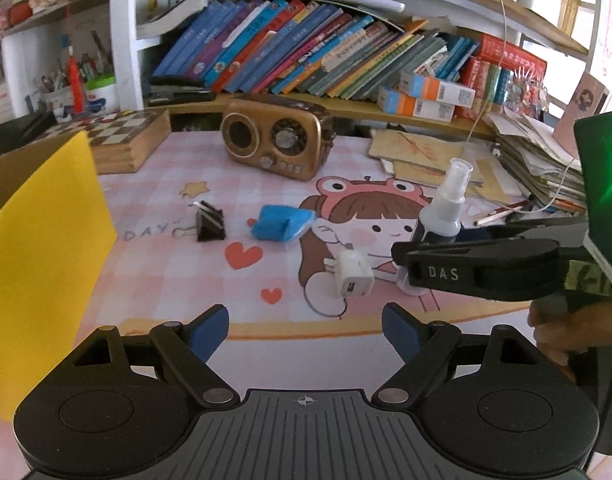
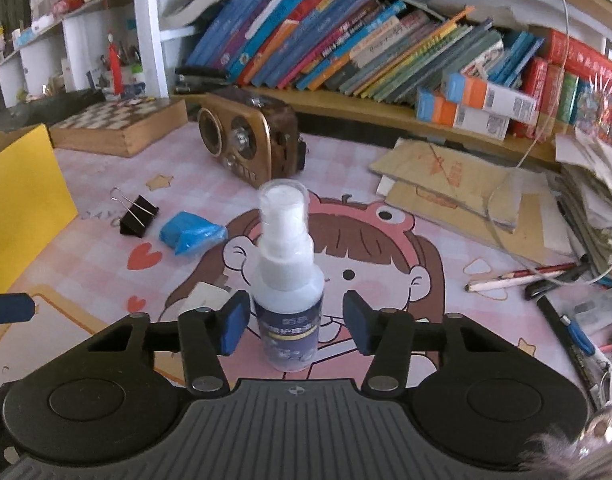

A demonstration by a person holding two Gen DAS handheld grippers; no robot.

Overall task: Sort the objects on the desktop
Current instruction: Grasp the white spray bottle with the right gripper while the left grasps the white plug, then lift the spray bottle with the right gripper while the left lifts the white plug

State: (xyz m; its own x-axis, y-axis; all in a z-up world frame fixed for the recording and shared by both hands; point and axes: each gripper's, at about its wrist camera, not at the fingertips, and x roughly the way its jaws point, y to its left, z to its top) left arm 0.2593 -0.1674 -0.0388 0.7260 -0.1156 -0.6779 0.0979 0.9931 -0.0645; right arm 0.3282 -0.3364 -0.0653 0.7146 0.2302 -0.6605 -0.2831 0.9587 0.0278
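A small white spray bottle (image 2: 287,280) with a clear cap stands upright on the pink cartoon desk mat (image 2: 386,184). My right gripper (image 2: 297,328) straddles its lower body. The left pad sits right against the bottle and a narrow gap shows at the right pad. In the left wrist view the bottle (image 1: 446,208) rises behind the right gripper (image 1: 410,244). My left gripper (image 1: 306,332) is open and holds nothing, just short of a white charger plug (image 1: 354,276). A blue crumpled packet (image 1: 281,222) and a black binder clip (image 1: 209,224) lie further back.
A yellow box wall (image 1: 37,260) stands at the left. A brown retro radio (image 1: 273,140) and a chessboard box (image 1: 121,140) sit at the back under the bookshelf. Cardboard, paper stacks and pens (image 2: 522,278) crowd the right side. A hand (image 1: 558,332) holds the right gripper.
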